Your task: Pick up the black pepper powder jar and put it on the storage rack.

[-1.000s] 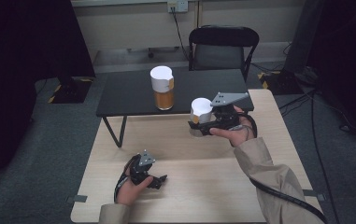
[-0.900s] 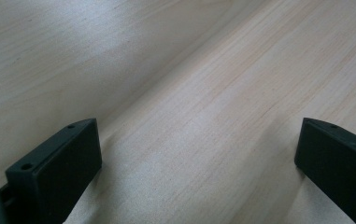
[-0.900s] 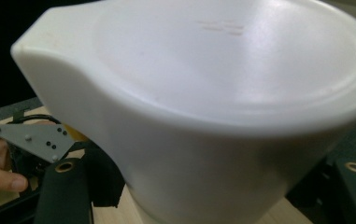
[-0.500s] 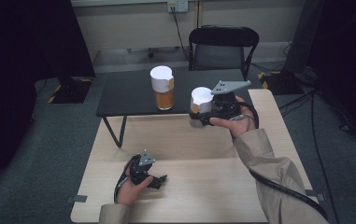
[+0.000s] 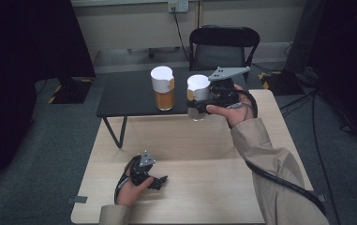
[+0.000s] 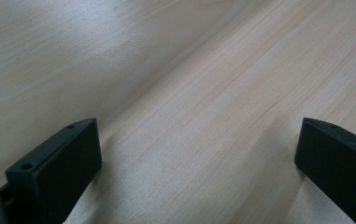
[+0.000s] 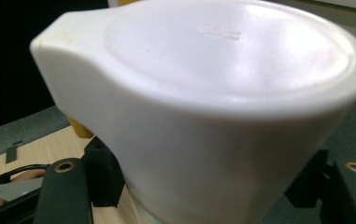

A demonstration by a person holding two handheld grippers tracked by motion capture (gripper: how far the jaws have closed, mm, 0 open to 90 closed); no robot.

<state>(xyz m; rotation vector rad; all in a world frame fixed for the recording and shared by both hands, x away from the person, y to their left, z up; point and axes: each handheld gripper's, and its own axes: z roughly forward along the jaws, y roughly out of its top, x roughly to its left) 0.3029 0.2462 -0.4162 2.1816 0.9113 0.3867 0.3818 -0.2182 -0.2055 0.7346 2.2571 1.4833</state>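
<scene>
At centre frame the right hand-held gripper [image 5: 198,104] clamps a white-lidded jar [image 5: 198,89], mid-carry; next, likely a steady set-down beside the orange jar [image 5: 163,87]; the left hand-held gripper [image 5: 159,180] rests open.

The wooden table [image 5: 195,154] is bare in the middle, so a hand can pass there. On the black table [image 5: 129,96], 1 orange jar [image 5: 162,87] stands near its front edge.

High view looks down on the wooden table [image 5: 185,154]; claw views sit close.
</scene>
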